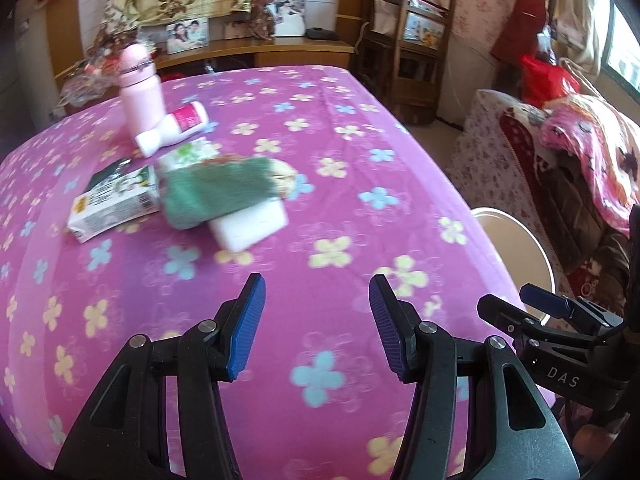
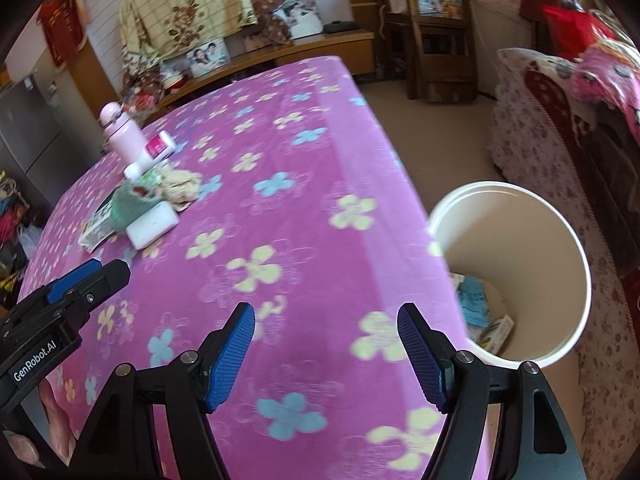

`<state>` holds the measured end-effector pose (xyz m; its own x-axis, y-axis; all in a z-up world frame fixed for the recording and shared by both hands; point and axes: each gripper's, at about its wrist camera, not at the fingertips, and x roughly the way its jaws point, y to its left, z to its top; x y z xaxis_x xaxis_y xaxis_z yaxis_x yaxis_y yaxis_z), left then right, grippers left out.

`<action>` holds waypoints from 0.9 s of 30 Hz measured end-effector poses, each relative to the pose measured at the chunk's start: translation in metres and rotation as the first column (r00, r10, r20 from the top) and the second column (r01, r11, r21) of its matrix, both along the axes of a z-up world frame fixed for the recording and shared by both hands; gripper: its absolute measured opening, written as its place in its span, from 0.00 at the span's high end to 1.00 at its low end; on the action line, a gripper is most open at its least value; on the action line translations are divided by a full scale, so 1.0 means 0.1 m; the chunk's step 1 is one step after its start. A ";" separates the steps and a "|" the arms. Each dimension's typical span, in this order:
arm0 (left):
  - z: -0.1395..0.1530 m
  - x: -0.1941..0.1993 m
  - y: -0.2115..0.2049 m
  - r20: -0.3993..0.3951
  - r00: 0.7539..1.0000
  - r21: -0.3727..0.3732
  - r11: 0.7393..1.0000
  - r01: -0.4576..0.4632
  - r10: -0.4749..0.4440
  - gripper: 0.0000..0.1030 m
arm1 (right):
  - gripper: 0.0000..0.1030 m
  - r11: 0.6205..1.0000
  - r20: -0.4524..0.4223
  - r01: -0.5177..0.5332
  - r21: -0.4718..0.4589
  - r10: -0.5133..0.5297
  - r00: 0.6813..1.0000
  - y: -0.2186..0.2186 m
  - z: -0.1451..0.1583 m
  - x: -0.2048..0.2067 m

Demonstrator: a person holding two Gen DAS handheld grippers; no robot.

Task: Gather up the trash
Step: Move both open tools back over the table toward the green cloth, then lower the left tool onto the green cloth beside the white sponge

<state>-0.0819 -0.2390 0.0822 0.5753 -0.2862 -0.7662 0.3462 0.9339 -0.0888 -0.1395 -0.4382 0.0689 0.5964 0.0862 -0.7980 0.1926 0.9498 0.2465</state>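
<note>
A pile of items lies on the table's pink flowered cloth (image 1: 360, 128): a green cloth (image 1: 216, 192) over a white block (image 1: 252, 226), a printed carton (image 1: 114, 204), a crumpled tissue (image 1: 286, 176) and a white bottle with a pink label (image 1: 176, 128) on its side. My left gripper (image 1: 318, 284) hovers open over the cloth short of the pile, nothing between its fingers. My right gripper (image 2: 327, 310) is open and empty over the table's near right part. The white bin (image 2: 520, 240) stands on the floor just right of the table, with paper and a small box inside.
A pink flask (image 1: 140, 88) stands upright behind the pile. A sofa with floral covers (image 2: 560, 152) runs right of the bin. Wooden chairs (image 1: 412, 48) and a low cabinet (image 1: 280, 46) with photo frames lie beyond the table's far edge.
</note>
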 end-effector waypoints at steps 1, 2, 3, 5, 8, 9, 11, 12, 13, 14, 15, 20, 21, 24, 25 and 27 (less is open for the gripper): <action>-0.01 0.01 0.08 -0.003 1.000 -0.001 1.000 -0.008 0.008 0.49 | 0.30 1.000 -0.003 -0.012 -0.001 0.012 1.000 0.07 0.00 0.03; -0.01 0.03 0.13 -0.006 1.000 -0.003 1.000 -0.014 0.014 0.49 | 0.30 1.000 -0.005 -0.019 -0.002 0.019 1.000 0.11 0.00 0.05; -0.02 0.04 0.19 -0.010 1.000 -0.005 1.000 -0.019 0.019 0.49 | 0.30 1.000 -0.007 -0.029 -0.002 0.028 1.000 0.16 0.00 0.07; -0.04 0.08 0.34 -0.024 0.999 -0.012 0.999 -0.030 0.030 0.49 | 0.30 0.999 -0.011 -0.049 0.002 0.049 0.999 0.26 -0.01 0.13; -0.06 0.15 0.57 -0.053 0.997 -0.035 0.998 -0.049 0.047 0.49 | 0.28 0.997 -0.019 -0.071 0.011 0.071 0.997 0.40 -0.05 0.22; -0.07 0.19 0.65 -0.065 0.997 -0.044 0.998 -0.055 0.052 0.49 | 0.28 0.997 -0.023 -0.078 0.012 0.078 0.997 0.43 -0.06 0.24; -0.07 0.23 0.76 -0.069 0.996 -0.049 0.997 -0.066 0.063 0.49 | 0.28 0.995 -0.032 -0.098 0.020 0.098 0.995 0.52 -0.09 0.30; -0.07 0.26 0.81 -0.070 0.995 -0.050 0.996 -0.070 0.066 0.49 | 0.28 0.994 -0.035 -0.105 0.023 0.106 0.994 0.55 -0.10 0.32; -0.06 0.30 0.84 -0.074 0.995 -0.054 0.996 -0.068 0.064 0.49 | 0.28 0.993 -0.039 -0.113 0.025 0.114 0.993 0.60 -0.12 0.35; -0.06 0.34 0.86 -0.079 0.995 -0.062 0.996 -0.061 0.056 0.49 | 0.28 0.992 -0.043 -0.122 0.027 0.123 0.991 0.63 -0.13 0.37; -0.06 0.38 0.88 -0.087 0.995 -0.070 0.996 -0.051 0.045 0.48 | 0.28 0.991 -0.045 -0.129 0.029 0.131 0.990 0.66 -0.14 0.39; -0.04 0.63 0.90 -0.092 0.996 -0.109 0.994 -0.031 0.021 0.43 | 0.28 0.987 -0.051 -0.158 0.029 0.159 0.986 0.75 -0.16 0.46; -0.04 0.71 0.89 -0.098 0.995 -0.124 0.992 -0.035 0.023 0.43 | 0.28 0.987 -0.051 -0.159 0.028 0.161 0.986 0.75 -0.16 0.46; 0.00 0.90 0.87 -0.111 0.993 -0.171 0.983 -0.062 0.043 0.43 | 0.28 0.987 -0.053 -0.159 0.034 0.161 0.986 0.72 -0.15 0.49; 0.02 0.98 0.85 -0.108 0.993 -0.185 0.981 -0.063 0.044 0.42 | 0.28 0.987 -0.053 -0.158 0.038 0.160 0.986 0.71 -0.15 0.50; 0.05 1.11 0.79 -0.100 0.994 -0.189 0.980 -0.060 0.042 0.40 | 0.28 0.987 -0.051 -0.156 0.046 0.158 0.986 0.69 -0.15 0.51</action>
